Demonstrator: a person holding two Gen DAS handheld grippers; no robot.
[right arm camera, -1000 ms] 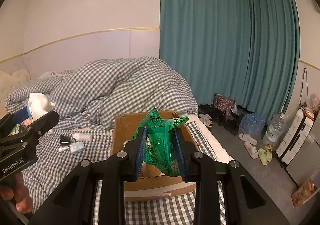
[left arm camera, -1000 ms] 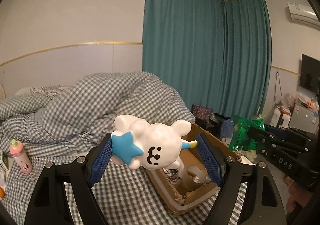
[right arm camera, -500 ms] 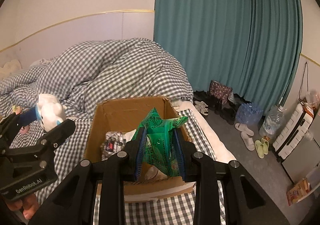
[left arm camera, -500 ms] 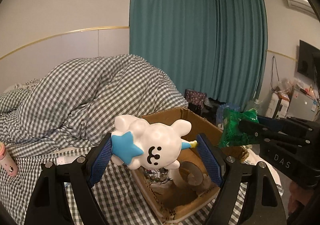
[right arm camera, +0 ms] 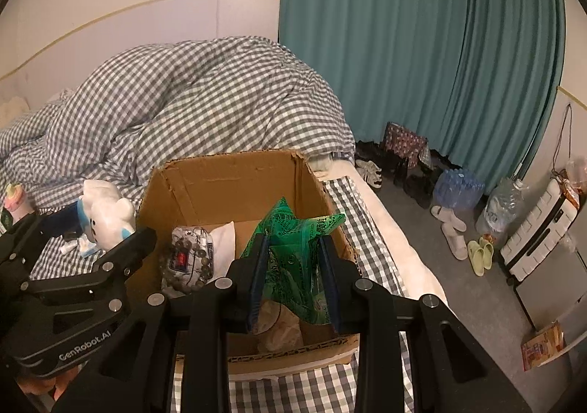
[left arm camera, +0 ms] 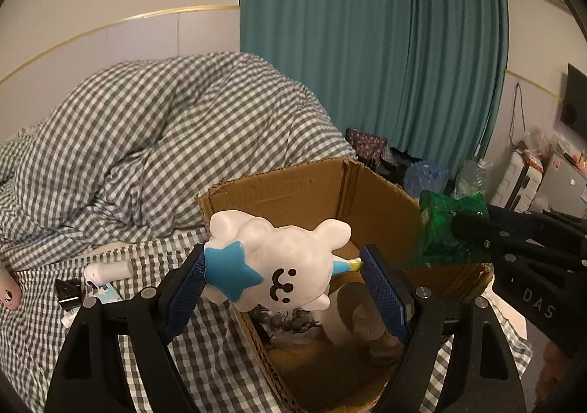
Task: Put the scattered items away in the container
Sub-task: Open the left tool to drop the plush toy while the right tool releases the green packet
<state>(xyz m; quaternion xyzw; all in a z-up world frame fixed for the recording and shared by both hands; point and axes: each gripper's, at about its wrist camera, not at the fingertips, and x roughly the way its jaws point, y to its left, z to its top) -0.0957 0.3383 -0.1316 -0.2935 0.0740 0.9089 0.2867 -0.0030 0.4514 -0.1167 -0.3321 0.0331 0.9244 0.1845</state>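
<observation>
Left gripper [right arm camera: 121,229] marked "GenRobot.AI" clamping toy [left arm camera: 279,266], right gripper [right arm camera: 293,277] pinching green bag [right arm camera: 297,251], over box [right arm camera: 234,174] holding beads [right arm camera: 189,258].

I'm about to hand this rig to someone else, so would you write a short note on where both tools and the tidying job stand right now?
Left tool: shut on the white bunny toy, held above the near-left corner of the cardboard box.
Right tool: shut on the green packet, held above the box opening.
Done: a bead bracelet pack and a tape roll lie inside the box.
Left: release both held items into the box, then collect the small white bottle and other bits on the checked bedsheet, plus the pink bottle.
</observation>
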